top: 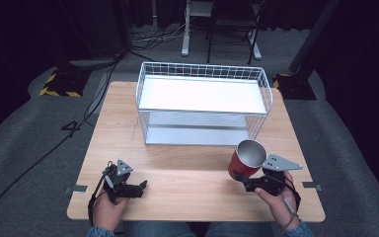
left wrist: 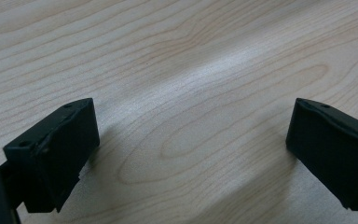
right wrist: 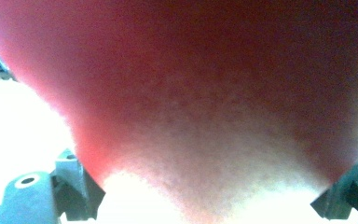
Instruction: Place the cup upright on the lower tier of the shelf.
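**Carrying the red cup to the wire rack without losing it**

The right tongs [top: 240,178] are clamped on the red cup [top: 246,160] low on its wall, and the cup leans over to the tongs' left with its silver-lined mouth turned up and towards the rack. In the right gripper view the red wall [right wrist: 182,93] presses close against the camera, with a jaw showing at either side of it, so the grip looks wide and seated rather than pinched at a tip. Whether the cup's base touches the tabletop [top: 192,173] cannot be told from the high view.

The white wire rack [top: 203,101] stands ahead of the right tongs and somewhat to their left, with a flat upper shelf and a lower shelf beneath it. The likely step is to lift the cup and carry it there. To do it well, keep the squeeze steady, roll the wrist until the cup stands upright before it travels, and raise it clear of the rack's wire rim before moving forward over the shelf.

The left tongs [top: 137,187] rest well apart from the cup, jaws spread wide over bare wood with nothing between them. They are best kept where they are, out of the path.
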Demonstrator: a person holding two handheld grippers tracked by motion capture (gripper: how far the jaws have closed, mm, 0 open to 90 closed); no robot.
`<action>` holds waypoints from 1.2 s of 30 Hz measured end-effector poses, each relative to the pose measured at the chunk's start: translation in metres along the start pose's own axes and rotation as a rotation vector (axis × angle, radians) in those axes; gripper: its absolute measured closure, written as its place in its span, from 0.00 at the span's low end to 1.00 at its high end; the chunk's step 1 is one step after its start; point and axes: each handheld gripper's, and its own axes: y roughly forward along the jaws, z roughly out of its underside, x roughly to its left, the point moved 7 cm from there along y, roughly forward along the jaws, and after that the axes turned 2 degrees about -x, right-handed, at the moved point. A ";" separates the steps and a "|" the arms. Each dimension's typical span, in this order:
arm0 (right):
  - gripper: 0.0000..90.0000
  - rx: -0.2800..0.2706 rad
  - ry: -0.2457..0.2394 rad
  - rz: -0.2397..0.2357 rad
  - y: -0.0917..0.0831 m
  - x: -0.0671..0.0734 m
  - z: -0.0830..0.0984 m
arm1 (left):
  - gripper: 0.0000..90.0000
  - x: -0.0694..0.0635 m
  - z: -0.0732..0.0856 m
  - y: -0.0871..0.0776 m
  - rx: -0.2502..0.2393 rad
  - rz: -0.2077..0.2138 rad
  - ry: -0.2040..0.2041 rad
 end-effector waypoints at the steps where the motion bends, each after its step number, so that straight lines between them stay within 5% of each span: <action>1: 0.18 0.000 0.001 -0.003 0.002 -0.001 -0.002 | 0.03 0.000 0.000 0.000 0.000 -0.001 -0.001; 13: 0.18 0.004 0.004 -0.020 0.034 -0.010 -0.025 | 0.03 -0.001 0.002 -0.002 -0.002 -0.011 -0.012; 36: 0.18 0.047 0.020 0.024 0.095 -0.017 -0.041 | 0.01 -0.001 0.001 0.000 0.007 -0.005 -0.003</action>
